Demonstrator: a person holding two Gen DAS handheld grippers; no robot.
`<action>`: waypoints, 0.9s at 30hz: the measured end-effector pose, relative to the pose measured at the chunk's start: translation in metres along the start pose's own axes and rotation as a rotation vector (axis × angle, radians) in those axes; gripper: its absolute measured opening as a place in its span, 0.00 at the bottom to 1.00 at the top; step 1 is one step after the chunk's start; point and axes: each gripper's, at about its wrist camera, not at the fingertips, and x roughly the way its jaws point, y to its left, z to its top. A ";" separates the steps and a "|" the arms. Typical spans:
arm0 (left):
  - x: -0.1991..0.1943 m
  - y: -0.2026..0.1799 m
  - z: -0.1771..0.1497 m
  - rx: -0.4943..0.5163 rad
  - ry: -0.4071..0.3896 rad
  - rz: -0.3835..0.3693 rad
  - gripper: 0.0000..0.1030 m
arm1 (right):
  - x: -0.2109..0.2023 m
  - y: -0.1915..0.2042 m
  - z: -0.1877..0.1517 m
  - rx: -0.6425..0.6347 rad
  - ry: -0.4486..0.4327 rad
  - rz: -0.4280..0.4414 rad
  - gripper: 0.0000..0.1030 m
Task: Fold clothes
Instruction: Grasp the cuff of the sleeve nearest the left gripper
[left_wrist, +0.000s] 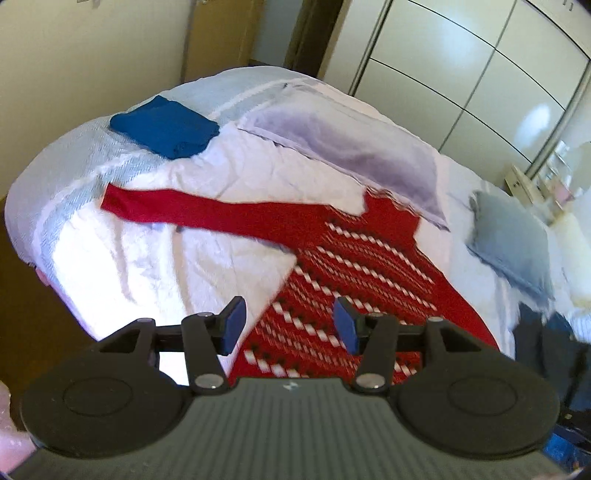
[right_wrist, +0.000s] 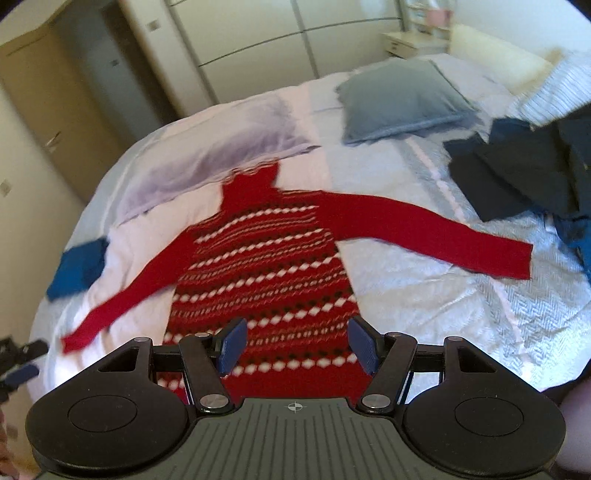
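A red sweater (right_wrist: 266, 266) with white and black diamond rows lies flat on the bed, both sleeves spread out. It also shows in the left wrist view (left_wrist: 351, 258), with its left sleeve (left_wrist: 177, 210) stretched to the left. My left gripper (left_wrist: 290, 325) is open and empty, above the sweater's lower left edge. My right gripper (right_wrist: 295, 343) is open and empty, above the sweater's hem. The left gripper's tip also shows in the right wrist view (right_wrist: 18, 365) at the far left.
A folded blue garment (left_wrist: 166, 127) lies at the bed's far left corner. A lilac pillow (left_wrist: 332, 140) and a grey pillow (right_wrist: 402, 99) lie beyond the sweater. A heap of dark clothes (right_wrist: 535, 162) sits at the right. Wardrobe doors (left_wrist: 480, 66) stand behind the bed (right_wrist: 461, 295).
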 end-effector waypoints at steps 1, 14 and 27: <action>0.011 0.005 0.008 -0.008 0.001 0.003 0.47 | 0.009 0.000 0.008 0.023 0.002 -0.011 0.62; 0.180 0.123 0.106 -0.341 0.139 0.141 0.47 | 0.149 0.054 0.102 0.188 0.069 -0.080 0.62; 0.300 0.264 0.111 -0.708 0.174 0.325 0.47 | 0.283 0.115 0.093 0.184 0.288 -0.135 0.62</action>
